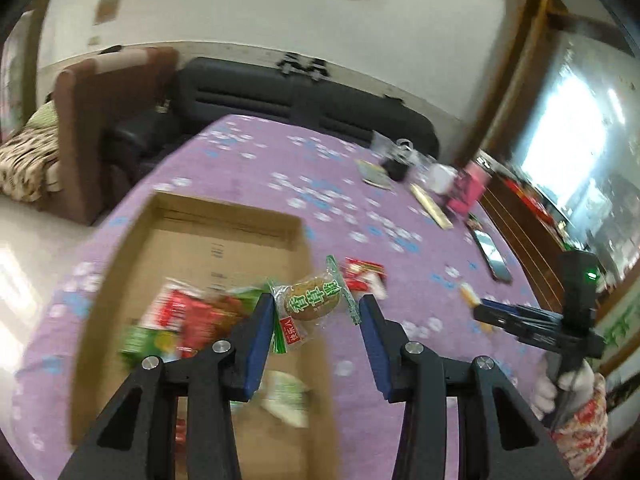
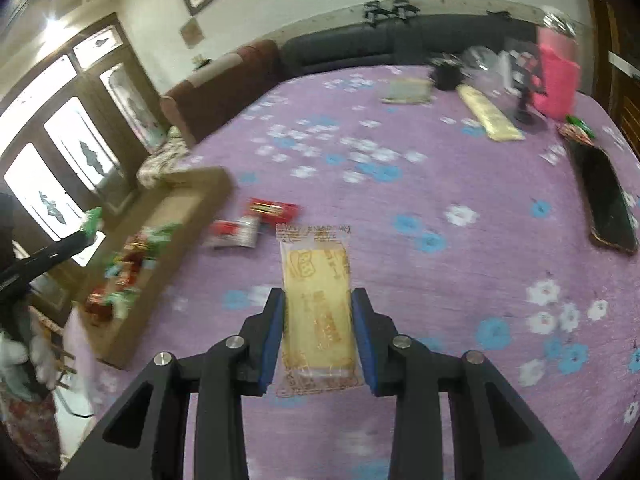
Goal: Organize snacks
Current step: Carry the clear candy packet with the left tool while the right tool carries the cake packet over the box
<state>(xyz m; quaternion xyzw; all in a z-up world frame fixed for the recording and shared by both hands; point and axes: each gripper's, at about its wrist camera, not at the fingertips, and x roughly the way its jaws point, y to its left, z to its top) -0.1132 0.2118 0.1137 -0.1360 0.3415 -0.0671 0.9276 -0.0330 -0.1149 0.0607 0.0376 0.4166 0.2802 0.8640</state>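
Note:
In the left wrist view my left gripper (image 1: 316,308) is open above the right side of a cardboard box (image 1: 120,264). A green-lettered round cake packet (image 1: 312,300) sits between the fingers, touching only the left pad. Red and green snack packets (image 1: 188,312) lie in the box. My right gripper (image 2: 318,312) is shut on a yellow biscuit packet (image 2: 318,300) held above the purple cloth. Two red packets (image 2: 272,210) lie on the cloth beside the box (image 2: 192,200). The right gripper also shows in the left wrist view (image 1: 480,312).
The purple flowered tablecloth (image 2: 400,200) covers the table. A black phone (image 2: 608,204) lies at the right edge. A pink container (image 2: 558,76), a long yellow pack (image 2: 490,116), a flat green packet (image 2: 406,92) and a black cup (image 2: 446,74) stand at the far end. Sofas are beyond.

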